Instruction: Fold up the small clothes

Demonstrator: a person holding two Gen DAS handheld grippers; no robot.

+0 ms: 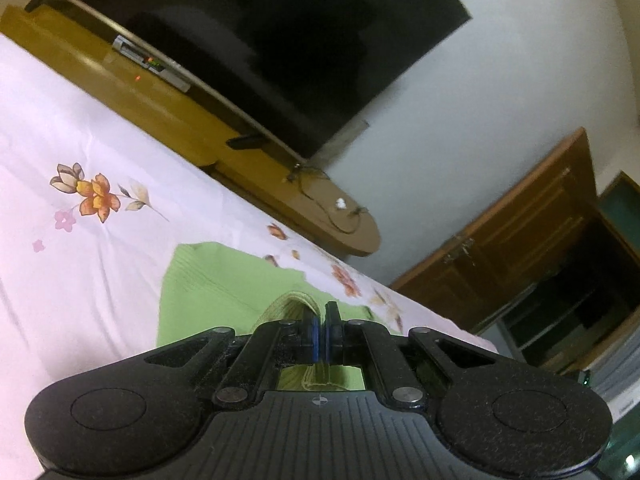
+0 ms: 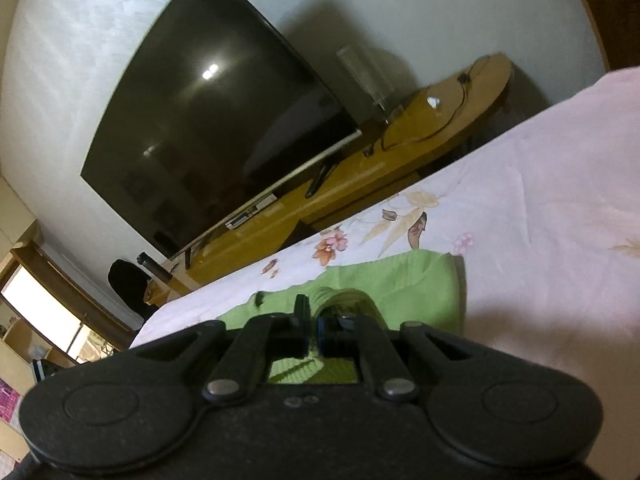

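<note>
While both our grippers, left gripper (image 1: 321, 320) and right gripper (image 2: 313, 322), pinch the green garment (image 1: 216, 284) low in frame on the floral sheet (image 1: 80, 152), only the left view shows the wooden door (image 1: 520, 240).

Bare floral bedsheet (image 1: 80, 140) lay open left of the green garment (image 1: 208, 288). Beyond the bed's far edge, a wooden TV stand (image 1: 160, 96) and television (image 1: 280, 40) blocked passage.

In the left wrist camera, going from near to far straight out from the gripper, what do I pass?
left gripper shut on the garment → green knitted garment → floral bedsheet → wooden TV stand → television → white wall
</note>
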